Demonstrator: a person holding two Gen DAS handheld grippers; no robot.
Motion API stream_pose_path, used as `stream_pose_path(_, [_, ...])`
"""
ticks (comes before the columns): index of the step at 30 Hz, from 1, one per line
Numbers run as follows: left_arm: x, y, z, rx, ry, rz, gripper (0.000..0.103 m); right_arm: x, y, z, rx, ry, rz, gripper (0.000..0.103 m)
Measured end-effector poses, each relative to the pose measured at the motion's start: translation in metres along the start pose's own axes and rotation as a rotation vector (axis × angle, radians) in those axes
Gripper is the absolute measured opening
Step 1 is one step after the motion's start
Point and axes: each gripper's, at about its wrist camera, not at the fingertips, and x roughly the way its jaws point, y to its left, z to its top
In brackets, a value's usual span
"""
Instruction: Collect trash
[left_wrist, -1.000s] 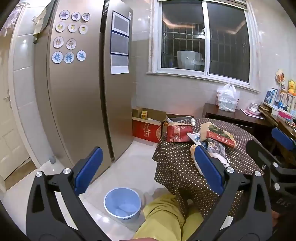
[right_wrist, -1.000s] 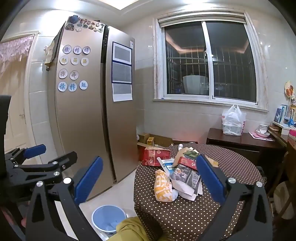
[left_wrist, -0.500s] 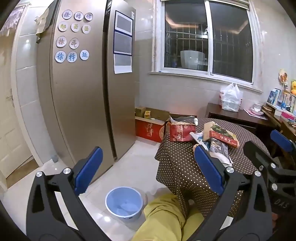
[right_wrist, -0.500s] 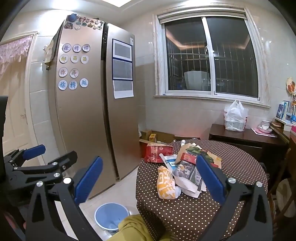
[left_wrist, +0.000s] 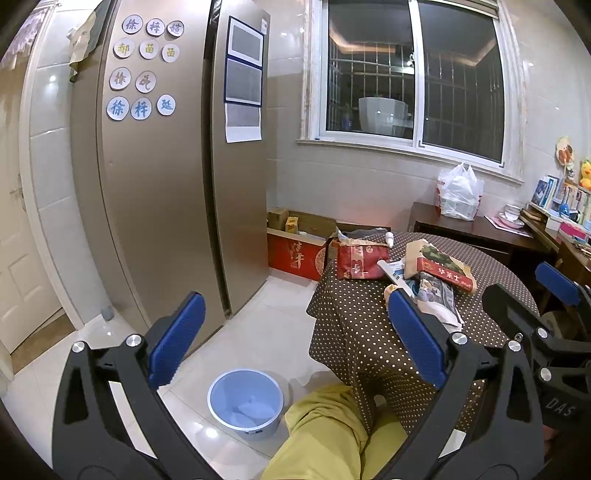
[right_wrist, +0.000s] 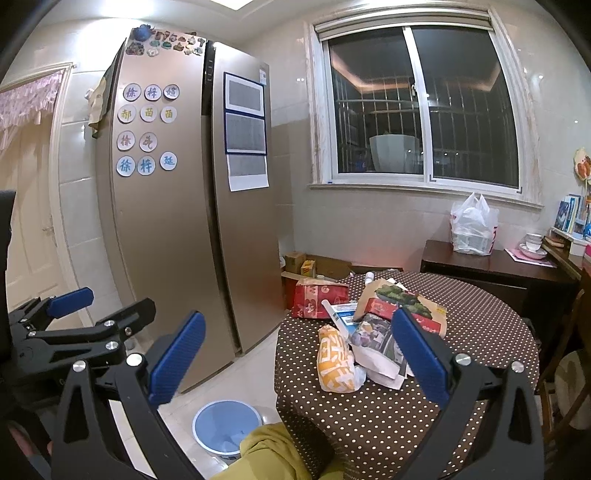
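Both wrist views sit slightly nearer the table than a moment ago, the window and fridge looming larger; nothing on the table has shifted. Left gripper (left_wrist: 295, 332) hangs released with its blue pads wide apart and nothing between them, above the floor left of the table. Right gripper (right_wrist: 295, 350) is likewise spread and bare, short of the trash.

Trash lies heaped on the round table (right_wrist: 480, 332), which wears a brown cloth with white dots. Nearest is a crumpled yellow-and-white wrapper (right_wrist: 336, 363), touching a creased white bag with a printed picture (right_wrist: 376, 350). Beyond them lie a tan packet with red and green print (right_wrist: 402, 301), a blue-and-white tube (right_wrist: 338, 314), and at the far left edge a red packet (right_wrist: 319, 297). On the floor to the near left of the table stands a pale blue bin (left_wrist: 245, 402).
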Motion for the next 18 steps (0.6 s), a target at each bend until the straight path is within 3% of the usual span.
stream_pose_path(18, [-0.0011,0.0026,-0.0009,-0.017,0.006,0.003,0.097,0.0011,0.001,0.0001,-0.004,0.01,-0.002,0.099])
